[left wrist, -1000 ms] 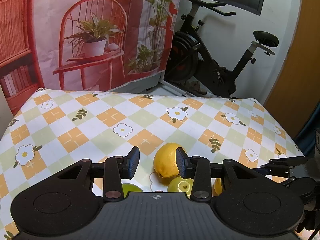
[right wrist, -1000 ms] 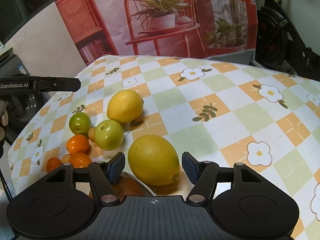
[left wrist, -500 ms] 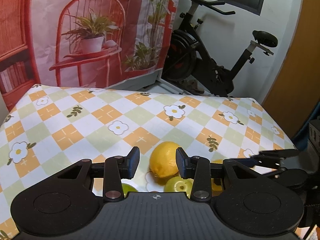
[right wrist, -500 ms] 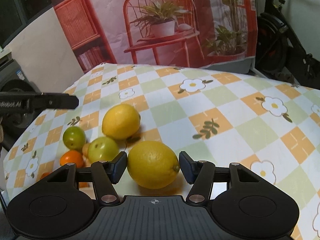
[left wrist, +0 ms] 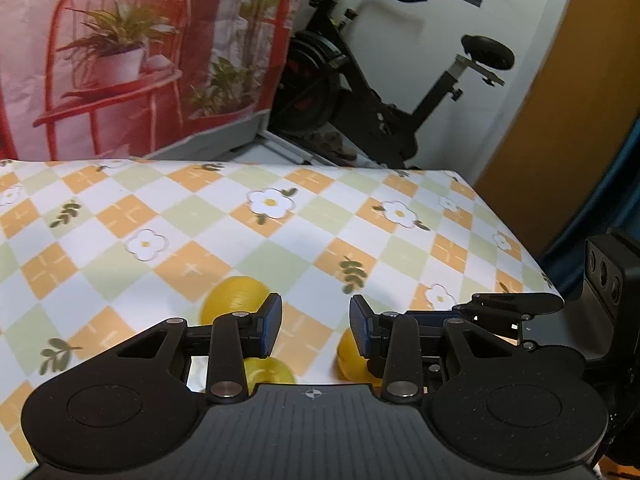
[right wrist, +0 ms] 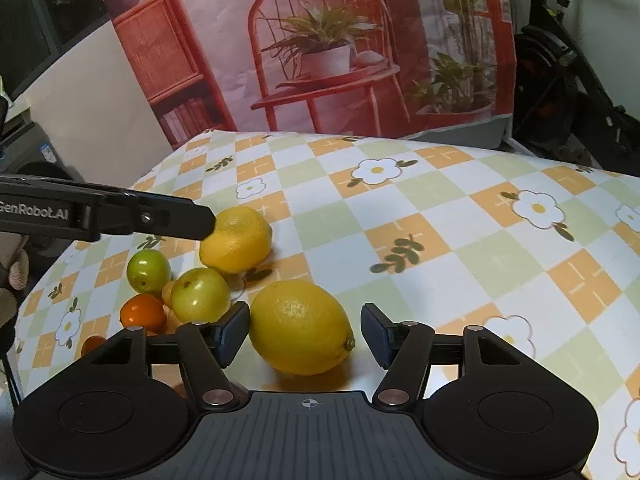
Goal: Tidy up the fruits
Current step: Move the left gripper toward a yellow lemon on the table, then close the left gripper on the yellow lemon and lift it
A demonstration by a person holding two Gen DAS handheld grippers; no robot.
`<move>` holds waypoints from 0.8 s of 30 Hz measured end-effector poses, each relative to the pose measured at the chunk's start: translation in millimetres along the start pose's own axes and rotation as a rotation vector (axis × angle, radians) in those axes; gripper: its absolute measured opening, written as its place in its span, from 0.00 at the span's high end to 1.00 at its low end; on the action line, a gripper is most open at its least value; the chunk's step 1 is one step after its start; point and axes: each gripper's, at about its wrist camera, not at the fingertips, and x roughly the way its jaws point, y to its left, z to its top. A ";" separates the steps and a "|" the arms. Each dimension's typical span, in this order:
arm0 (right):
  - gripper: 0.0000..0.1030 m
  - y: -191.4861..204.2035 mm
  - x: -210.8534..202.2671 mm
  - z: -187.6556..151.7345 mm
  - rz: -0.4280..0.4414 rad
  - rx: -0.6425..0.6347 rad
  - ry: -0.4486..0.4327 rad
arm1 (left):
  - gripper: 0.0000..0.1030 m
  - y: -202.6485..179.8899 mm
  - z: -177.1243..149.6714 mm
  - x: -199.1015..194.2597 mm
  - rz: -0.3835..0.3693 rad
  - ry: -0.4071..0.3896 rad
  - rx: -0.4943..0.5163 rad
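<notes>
A large yellow lemon (right wrist: pixel 300 328) lies on the checked tablecloth between the fingers of my right gripper (right wrist: pixel 306 334). Its jaws are opening and a small gap shows at each pad. A second lemon (right wrist: pixel 236 240) lies farther back, with the tip of my left gripper (right wrist: pixel 202 224) right against its left side. In the left wrist view my left gripper (left wrist: pixel 316 328) stands narrowly open over bare cloth, that lemon (left wrist: pixel 236 300) behind its left finger. Two green fruits (right wrist: pixel 200 294) (right wrist: pixel 148 270) and small oranges (right wrist: pixel 143 312) cluster at the left.
The floral tablecloth (right wrist: pixel 440 220) stretches away to the right and back. The table's far edge (left wrist: pixel 320 166) meets a printed backdrop (right wrist: pixel 320 40) and an exercise bike (left wrist: pixel 360 92). My right gripper (left wrist: pixel 480 312) shows side-on at the table's right edge.
The left gripper swung in toward the far lemon, and its tip now meets it in the right wrist view. The right gripper's jaws narrowed around the big lemon, then widened again.
</notes>
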 end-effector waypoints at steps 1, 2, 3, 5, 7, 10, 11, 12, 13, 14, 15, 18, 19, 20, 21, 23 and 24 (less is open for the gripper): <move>0.45 -1.7 -2.8 -1.0 0.001 0.001 -0.002 | 0.62 -1.3 -0.4 1.4 -0.006 0.006 0.001; 0.45 -3.9 -5.6 -1.9 0.001 0.000 -0.004 | 0.62 -2.9 -0.8 3.7 -0.013 0.012 0.001; 0.45 -5.6 -8.0 -2.6 0.002 -0.002 -0.004 | 0.62 -4.2 -1.0 5.8 -0.021 0.020 -0.001; 0.45 -9.5 -12.7 -4.8 0.006 -0.009 -0.003 | 0.62 -6.8 -1.8 11.5 -0.043 0.041 -0.009; 0.45 -11.9 -16.2 -6.8 0.009 -0.015 -0.002 | 0.62 -9.4 -2.6 16.9 -0.062 0.059 -0.016; 0.45 -13.3 -20.5 -10.5 0.014 -0.019 -0.005 | 0.62 -12.3 -3.3 25.9 -0.091 0.086 -0.032; 0.45 -13.9 -22.0 -11.8 0.014 -0.021 -0.008 | 0.62 -13.3 -3.8 28.8 -0.102 0.097 -0.038; 0.45 -14.7 -23.0 -12.8 0.014 -0.021 -0.009 | 0.62 -14.4 -3.9 30.9 -0.109 0.105 -0.040; 0.45 -15.8 -23.7 -14.0 0.012 -0.021 -0.009 | 0.62 -15.6 -4.4 33.2 -0.119 0.115 -0.041; 0.45 -16.8 -24.8 -15.0 0.011 -0.021 -0.010 | 0.62 -16.7 -4.7 35.7 -0.126 0.124 -0.042; 0.45 -17.6 -25.6 -15.7 0.010 -0.022 -0.010 | 0.62 -18.2 -5.4 37.8 -0.132 0.132 -0.042; 0.46 -19.1 -27.9 -17.4 0.005 -0.025 -0.011 | 0.62 -20.8 -7.7 42.8 -0.142 0.151 -0.045; 0.46 -19.7 -28.6 -17.6 0.002 -0.025 -0.011 | 0.64 -21.4 -8.5 45.1 -0.145 0.159 -0.048; 0.46 -20.1 -29.1 -17.9 -0.001 -0.028 -0.010 | 0.64 -21.6 -9.3 46.1 -0.149 0.158 -0.053; 0.46 -20.4 -29.7 -18.3 -0.004 -0.031 -0.010 | 0.64 -22.4 -9.3 46.6 -0.146 0.155 -0.054; 0.47 -21.0 -29.9 -19.9 -0.009 -0.035 -0.004 | 0.64 -23.2 -8.9 47.5 -0.143 0.153 -0.055; 0.47 -21.3 -29.4 -21.3 -0.011 -0.038 0.003 | 0.64 -23.2 -8.9 47.9 -0.142 0.152 -0.055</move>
